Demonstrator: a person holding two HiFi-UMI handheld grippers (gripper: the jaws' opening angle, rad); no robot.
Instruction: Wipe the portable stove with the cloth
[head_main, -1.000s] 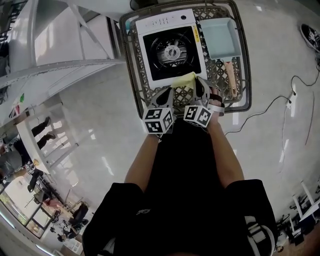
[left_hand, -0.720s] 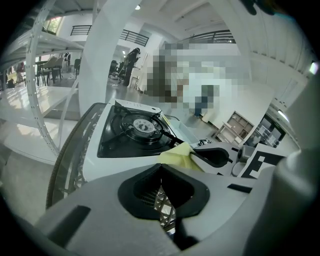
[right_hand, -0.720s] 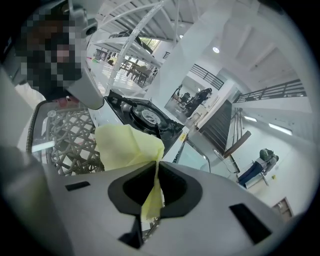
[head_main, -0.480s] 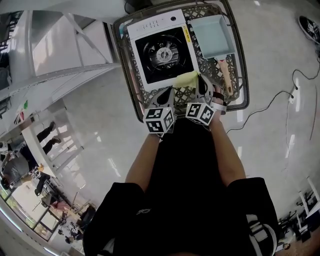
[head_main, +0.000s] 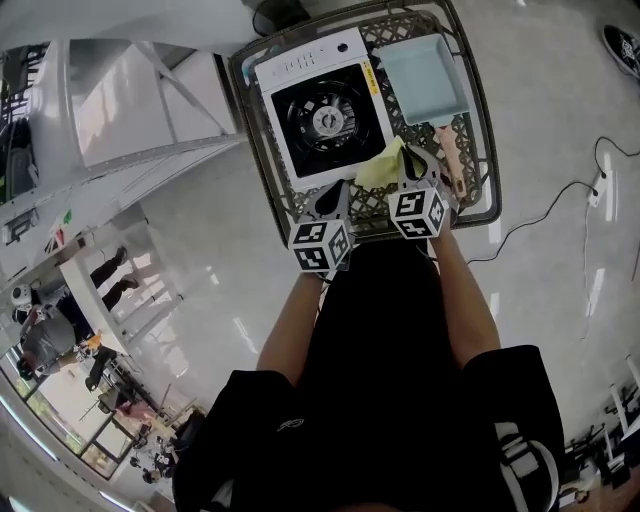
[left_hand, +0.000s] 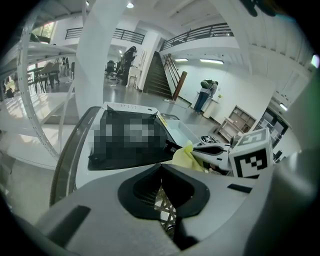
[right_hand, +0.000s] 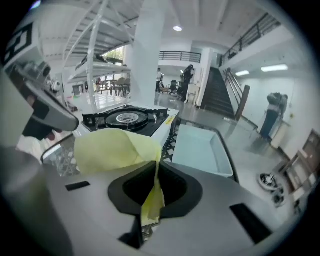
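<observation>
Large indoor hall: staircase (left_hand: 157, 77), mezzanine railing (left_hand: 200, 34), polished floor (head_main: 560, 110).

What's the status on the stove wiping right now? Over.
Right gripper shut on yellow cloth; left gripper shut, empty. Cloth at portable stove's near right corner, contact unclear. Nothing lying on the stove top.

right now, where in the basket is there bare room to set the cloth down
Bare weave lies at the near edge of the basket, in front of the portable stove. The right side is crowded: a blue tray, with a wooden handle just nearer.
</observation>
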